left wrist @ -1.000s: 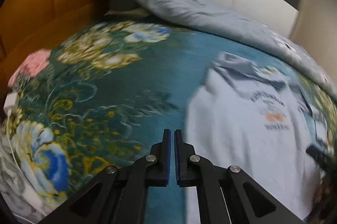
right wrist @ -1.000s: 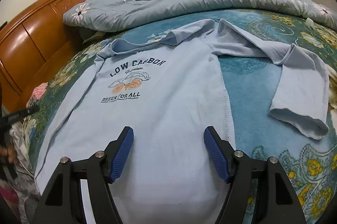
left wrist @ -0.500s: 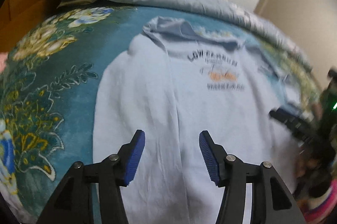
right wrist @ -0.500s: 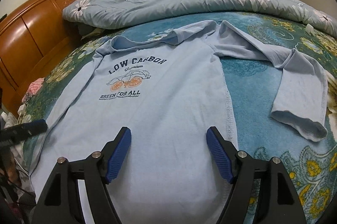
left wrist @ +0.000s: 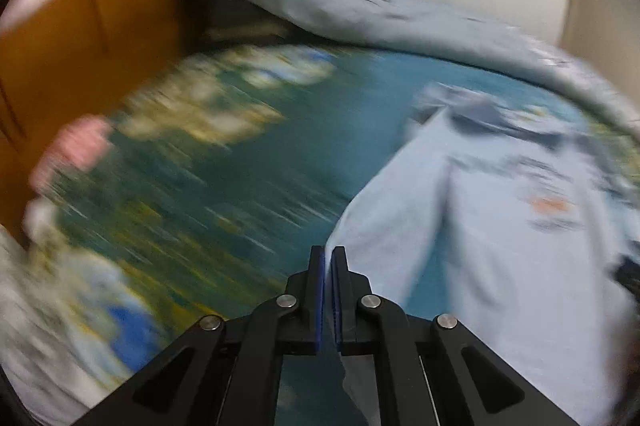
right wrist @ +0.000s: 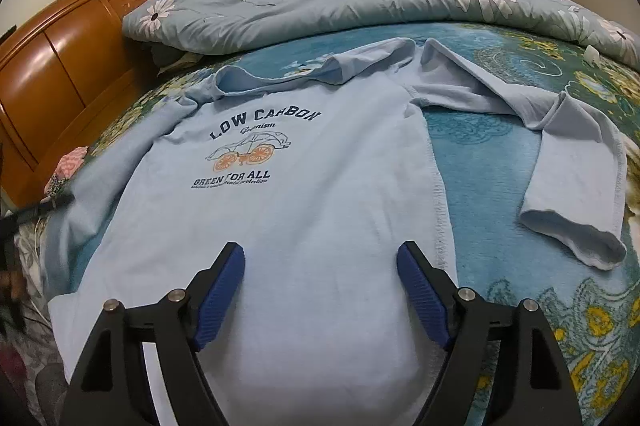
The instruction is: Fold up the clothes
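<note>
A pale blue long-sleeved shirt printed "LOW CARBON" lies flat, face up, on the teal floral bedspread. Its right sleeve is bent back on itself at the right. My right gripper hovers over the shirt's lower body; its jaws are opening and the blue pads press on nothing. In the blurred left wrist view, my left gripper is shut at the outer edge of the shirt's left sleeve, with a pale strip of fabric between the pads. From the right wrist, the left gripper shows as a dark shape at that sleeve.
A rumpled grey-blue flowered duvet lies across the far side of the bed. A wooden headboard rises at the left. A pink cloth sits near the bed's left edge, with patterned fabric below it.
My left gripper opened over the shirt's body, then swung left to the sleeve edge and closed. The right gripper's jaws spread a little wider; that hand stayed put.
</note>
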Demonstrator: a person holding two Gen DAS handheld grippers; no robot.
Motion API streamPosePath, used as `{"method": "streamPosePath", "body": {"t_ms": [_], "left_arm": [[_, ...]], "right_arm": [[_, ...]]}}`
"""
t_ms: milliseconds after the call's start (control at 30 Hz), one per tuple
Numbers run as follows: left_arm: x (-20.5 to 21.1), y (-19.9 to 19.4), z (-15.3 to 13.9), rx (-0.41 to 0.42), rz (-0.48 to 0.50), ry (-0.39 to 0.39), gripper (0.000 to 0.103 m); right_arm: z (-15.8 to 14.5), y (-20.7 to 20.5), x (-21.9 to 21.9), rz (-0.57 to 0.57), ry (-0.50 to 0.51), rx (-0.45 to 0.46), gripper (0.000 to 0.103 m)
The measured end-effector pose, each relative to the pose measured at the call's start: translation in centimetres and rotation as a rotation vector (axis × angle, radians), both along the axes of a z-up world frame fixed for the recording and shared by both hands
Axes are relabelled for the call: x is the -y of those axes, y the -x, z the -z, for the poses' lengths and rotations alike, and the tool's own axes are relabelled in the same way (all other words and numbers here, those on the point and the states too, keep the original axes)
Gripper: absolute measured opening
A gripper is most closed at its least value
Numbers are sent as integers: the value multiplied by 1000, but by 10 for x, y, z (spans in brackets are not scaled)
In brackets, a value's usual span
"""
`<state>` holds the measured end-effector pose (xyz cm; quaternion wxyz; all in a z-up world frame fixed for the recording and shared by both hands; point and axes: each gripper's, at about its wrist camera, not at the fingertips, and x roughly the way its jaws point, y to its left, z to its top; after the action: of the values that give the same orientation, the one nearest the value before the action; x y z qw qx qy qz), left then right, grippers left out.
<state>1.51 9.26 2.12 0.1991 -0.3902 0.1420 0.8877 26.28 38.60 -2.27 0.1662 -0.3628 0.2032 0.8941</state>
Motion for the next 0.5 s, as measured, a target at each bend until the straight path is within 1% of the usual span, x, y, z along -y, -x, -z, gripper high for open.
{"method": "streamPosePath", "body": {"t_ms": [67,167,267,300,333,367,433,467,500], "left_arm": [[9,32,-4,-32,-56,40,4],[14,76,-4,-58,-125,100,4],[18,110,6,-32,-191,119,5],[19,119,10,-16,-220,115,9],[23,127,15,17,-260,96,9],[28,133,19,60,-289,56,9],[40,136,22,142,-311,-61,11],[48,134,22,167,-324,-120,14],[55,129,19,171,-347,-152,25]], "right_arm": [[0,0,1,0,-5,3,80],[0,0,1,-1,-8,5,81],[0,0,2,-1,-13,8,80],[0,0,2,-1,-14,9,80],[0,-1,2,-1,-14,9,80],[0,-1,1,-1,-13,7,80],[0,-3,0,-1,-4,1,80],[-1,-5,-1,-2,3,-2,80],[-2,-7,-2,-2,13,-6,80]]}}
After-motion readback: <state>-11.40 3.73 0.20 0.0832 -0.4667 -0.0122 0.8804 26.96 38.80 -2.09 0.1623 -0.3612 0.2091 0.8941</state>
